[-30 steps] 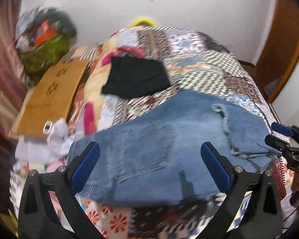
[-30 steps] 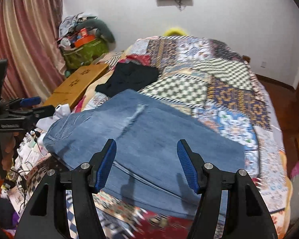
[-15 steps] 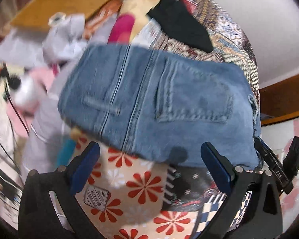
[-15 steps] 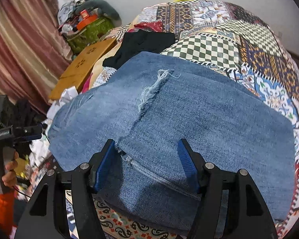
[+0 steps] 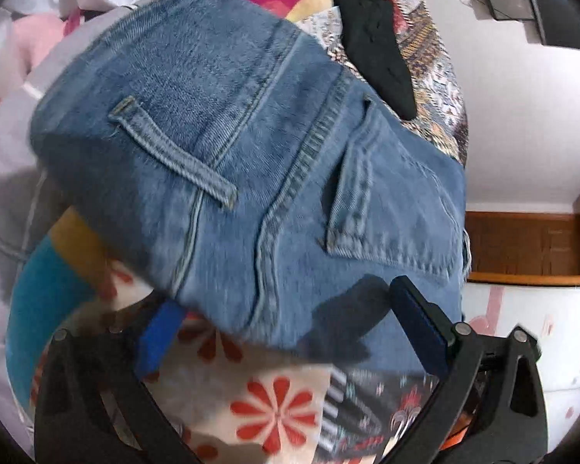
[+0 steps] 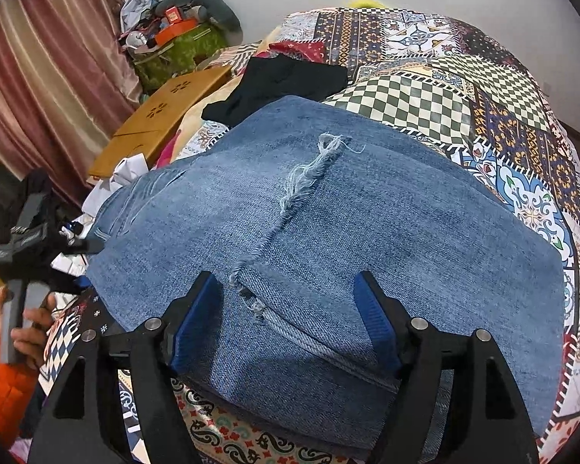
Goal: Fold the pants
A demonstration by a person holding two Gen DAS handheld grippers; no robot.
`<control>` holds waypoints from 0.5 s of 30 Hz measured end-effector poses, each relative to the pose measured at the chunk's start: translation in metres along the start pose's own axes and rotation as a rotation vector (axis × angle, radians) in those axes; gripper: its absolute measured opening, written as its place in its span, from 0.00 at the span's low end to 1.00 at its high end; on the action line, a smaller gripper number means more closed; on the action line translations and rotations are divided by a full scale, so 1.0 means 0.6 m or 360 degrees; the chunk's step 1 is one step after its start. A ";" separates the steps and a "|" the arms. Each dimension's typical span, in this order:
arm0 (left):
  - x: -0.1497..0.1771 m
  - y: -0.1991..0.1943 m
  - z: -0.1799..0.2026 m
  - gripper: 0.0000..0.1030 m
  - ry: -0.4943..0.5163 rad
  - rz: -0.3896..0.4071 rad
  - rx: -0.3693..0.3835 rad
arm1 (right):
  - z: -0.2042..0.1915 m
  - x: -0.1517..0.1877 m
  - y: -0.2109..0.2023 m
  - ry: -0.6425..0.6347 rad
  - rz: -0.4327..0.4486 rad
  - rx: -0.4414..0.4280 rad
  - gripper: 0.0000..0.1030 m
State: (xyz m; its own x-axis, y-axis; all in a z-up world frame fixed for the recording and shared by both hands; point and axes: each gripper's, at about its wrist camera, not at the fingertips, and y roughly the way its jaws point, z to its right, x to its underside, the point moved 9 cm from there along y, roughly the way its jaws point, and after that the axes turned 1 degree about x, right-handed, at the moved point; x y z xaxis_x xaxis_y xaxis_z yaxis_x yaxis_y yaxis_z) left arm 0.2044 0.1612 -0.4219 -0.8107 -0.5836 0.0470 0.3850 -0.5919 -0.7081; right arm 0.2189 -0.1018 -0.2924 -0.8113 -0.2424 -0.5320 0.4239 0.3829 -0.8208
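Blue jeans (image 6: 367, 224) lie folded on the patchwork bed, a frayed hem (image 6: 305, 178) running across the top layer. My right gripper (image 6: 286, 321) hovers low over the near folded edge. Its jaws are opening, and the denim lies between the blue pads without being pressed. In the left wrist view the waistband end of the jeans (image 5: 251, 147) shows a belt loop (image 5: 174, 154) and a back pocket (image 5: 398, 212). My left gripper (image 5: 290, 328) stands open, straddling the near denim edge. The left gripper (image 6: 38, 239) also shows at the jeans' left end, held by a hand (image 6: 23, 332).
A black garment (image 6: 278, 85) lies behind the jeans on the quilt (image 6: 502, 116). A wooden lap desk (image 6: 162, 116), a green bag with clutter (image 6: 174, 50) and a striped curtain (image 6: 46, 58) are on the left. White and pink cloths (image 5: 38, 38) pile up beside the bed.
My left gripper dropped and rolled, closing in on the waistband end of the jeans. My right gripper sank closer to the near fold and its jaws spread wider.
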 end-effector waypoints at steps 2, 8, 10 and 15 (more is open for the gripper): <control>-0.013 0.002 0.001 0.95 -0.0021 -0.0007 -0.0052 | 0.001 0.000 0.001 0.0002 0.0002 -0.0003 0.69; -0.041 -0.027 -0.009 0.37 0.0058 0.0179 -0.0300 | 0.003 -0.001 0.000 0.0014 0.0007 -0.0012 0.69; -0.048 -0.041 -0.006 0.32 0.0073 0.0252 -0.0308 | 0.002 0.000 0.000 0.0020 0.0009 -0.0015 0.69; -0.055 -0.085 0.059 0.21 0.0354 0.0506 -0.0561 | 0.005 0.000 -0.008 0.0047 0.0001 -0.0011 0.68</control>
State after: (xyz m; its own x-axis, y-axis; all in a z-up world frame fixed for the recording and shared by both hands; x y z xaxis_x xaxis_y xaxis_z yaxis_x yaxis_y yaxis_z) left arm 0.2275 0.1908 -0.3624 -0.7667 -0.5491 -0.3326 0.4866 -0.1592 -0.8590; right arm 0.2182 -0.1064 -0.2889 -0.8226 -0.2157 -0.5261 0.4218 0.3891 -0.8190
